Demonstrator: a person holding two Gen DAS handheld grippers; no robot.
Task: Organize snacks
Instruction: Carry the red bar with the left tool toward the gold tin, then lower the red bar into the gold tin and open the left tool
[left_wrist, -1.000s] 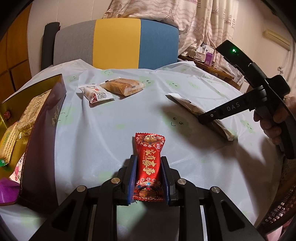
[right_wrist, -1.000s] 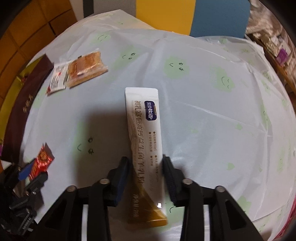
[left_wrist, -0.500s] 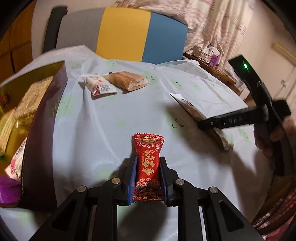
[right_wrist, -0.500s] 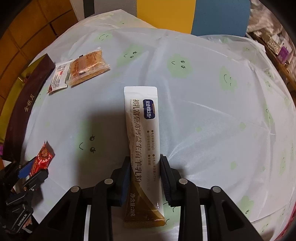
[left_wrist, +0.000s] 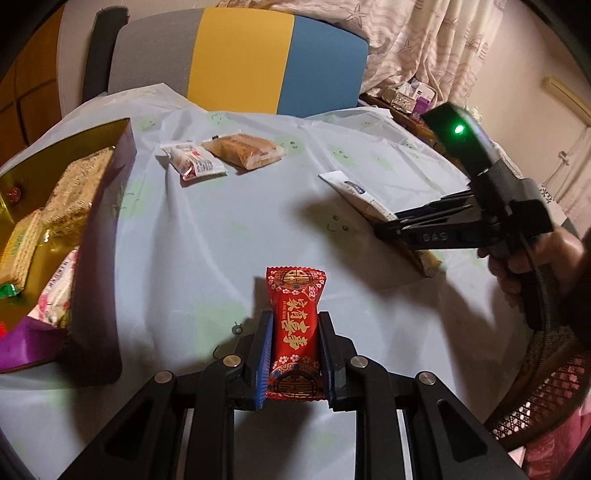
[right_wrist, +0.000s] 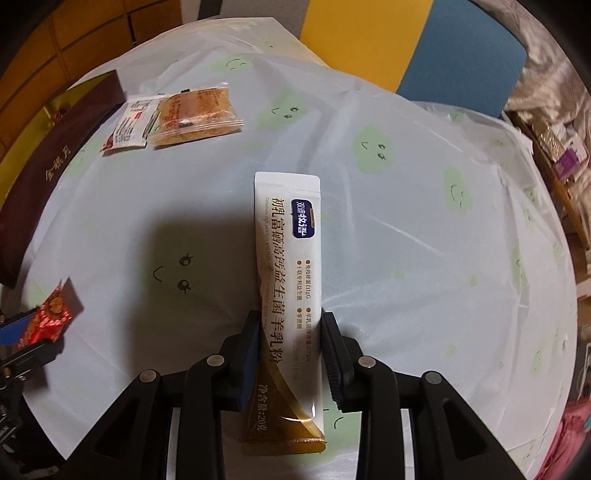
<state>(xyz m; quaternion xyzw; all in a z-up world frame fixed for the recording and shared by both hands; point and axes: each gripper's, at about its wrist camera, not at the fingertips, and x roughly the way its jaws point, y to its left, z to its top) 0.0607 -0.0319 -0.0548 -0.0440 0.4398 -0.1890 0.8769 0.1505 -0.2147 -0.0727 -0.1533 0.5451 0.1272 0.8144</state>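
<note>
My left gripper (left_wrist: 294, 325) is shut on a red candy packet (left_wrist: 293, 332) and holds it above the table. My right gripper (right_wrist: 290, 321) is shut on a long white and gold milk-powder sachet (right_wrist: 288, 251), lifted off the cloth. The right gripper (left_wrist: 388, 225) with the sachet (left_wrist: 354, 192) also shows at the right of the left wrist view. The red packet (right_wrist: 48, 317) shows at the left edge of the right wrist view. An open maroon and gold box (left_wrist: 92, 236) with several snacks inside stands at the left.
Two wrapped snacks lie at the far side of the table: a white-red packet (left_wrist: 194, 162) and a clear-wrapped cake (left_wrist: 243, 149). The table has a pale cloth (left_wrist: 221, 229) with green faces. A grey, yellow and blue chair (left_wrist: 240, 59) stands behind it.
Both grippers have risen with their packets held. The right gripper has closed from loosely around the sachet to gripping it. The left gripper has come nearer the box.
</note>
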